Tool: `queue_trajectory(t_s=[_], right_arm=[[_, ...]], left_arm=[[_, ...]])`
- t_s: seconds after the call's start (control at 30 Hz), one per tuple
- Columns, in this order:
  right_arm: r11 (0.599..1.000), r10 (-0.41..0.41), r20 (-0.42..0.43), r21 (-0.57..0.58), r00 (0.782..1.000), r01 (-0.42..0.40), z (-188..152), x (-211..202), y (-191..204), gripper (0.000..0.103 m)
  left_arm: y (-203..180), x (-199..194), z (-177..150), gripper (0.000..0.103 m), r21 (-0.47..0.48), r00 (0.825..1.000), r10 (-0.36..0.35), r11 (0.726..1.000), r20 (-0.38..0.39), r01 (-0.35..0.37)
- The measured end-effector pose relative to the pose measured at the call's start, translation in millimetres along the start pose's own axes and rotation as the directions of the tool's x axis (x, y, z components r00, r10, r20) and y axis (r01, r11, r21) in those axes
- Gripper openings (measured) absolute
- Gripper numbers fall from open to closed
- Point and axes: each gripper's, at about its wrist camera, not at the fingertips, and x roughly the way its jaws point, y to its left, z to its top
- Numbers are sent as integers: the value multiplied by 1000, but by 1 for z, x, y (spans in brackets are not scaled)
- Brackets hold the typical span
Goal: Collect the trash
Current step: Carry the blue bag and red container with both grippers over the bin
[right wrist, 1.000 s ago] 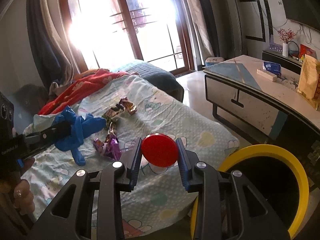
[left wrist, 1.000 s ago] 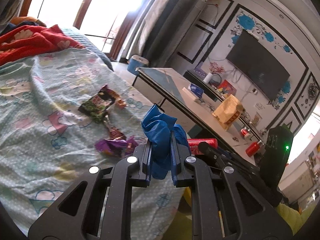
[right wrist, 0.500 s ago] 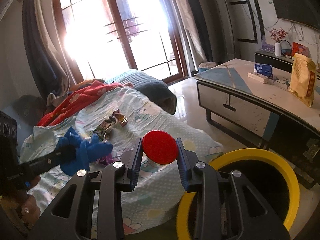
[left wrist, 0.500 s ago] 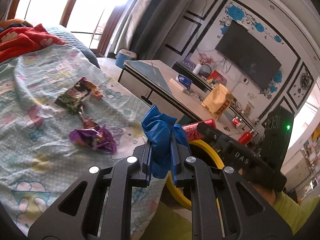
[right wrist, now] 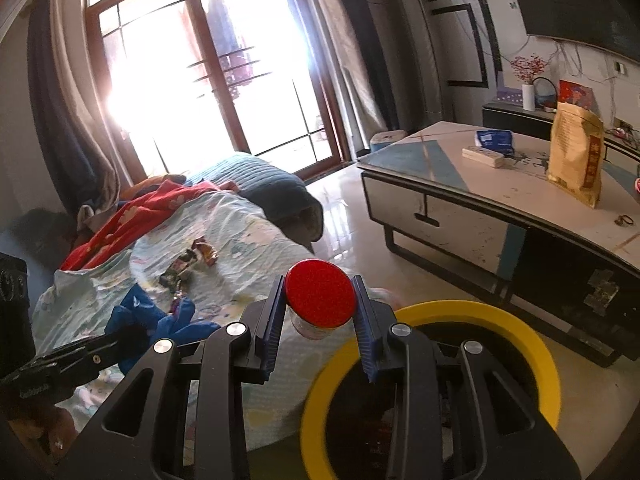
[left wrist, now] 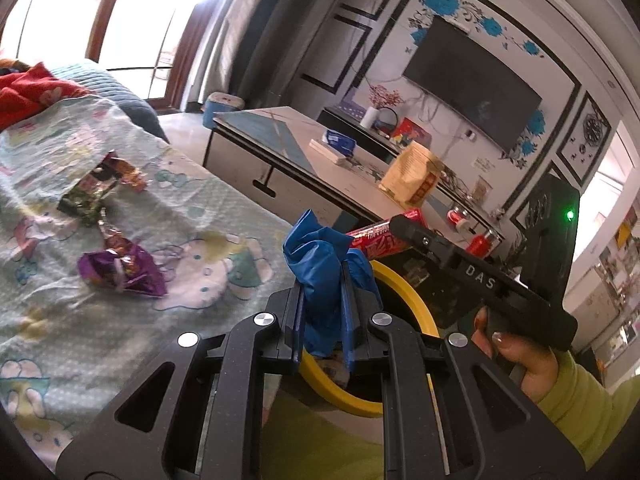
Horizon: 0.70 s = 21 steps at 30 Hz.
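On the bedsheet (left wrist: 192, 208) at left, loose wrappers (left wrist: 120, 272). Centre, left gripper (left wrist: 322, 312) clamped on a crumpled blue glove (left wrist: 320, 256), just above the yellow rim of the bin (left wrist: 396, 280). Further right, right gripper (right wrist: 320, 320) pinching a red-lidded can (right wrist: 320, 294) beside the bin's rim.

We see our left tongs (left wrist: 323, 320) clamped on a crumpled blue glove (left wrist: 320, 264), held over the near rim of the yellow-rimmed bin (left wrist: 404, 292). To the right, our right tongs (left wrist: 404, 232) grip a red can (left wrist: 380, 236) beside the glove. On the bed (left wrist: 192, 208) lie a purple wrapper (left wrist: 124, 272) and a green one (left wrist: 88, 196).
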Motion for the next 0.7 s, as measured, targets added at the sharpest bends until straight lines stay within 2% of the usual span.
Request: queue_trajectory(t_s=[0.7], right_arm=[[987, -133, -19, 91, 991, 134, -17, -28, -75, 31]], left_arm=[[-47, 39, -21, 9, 107, 994, -56, 992, -96, 66]])
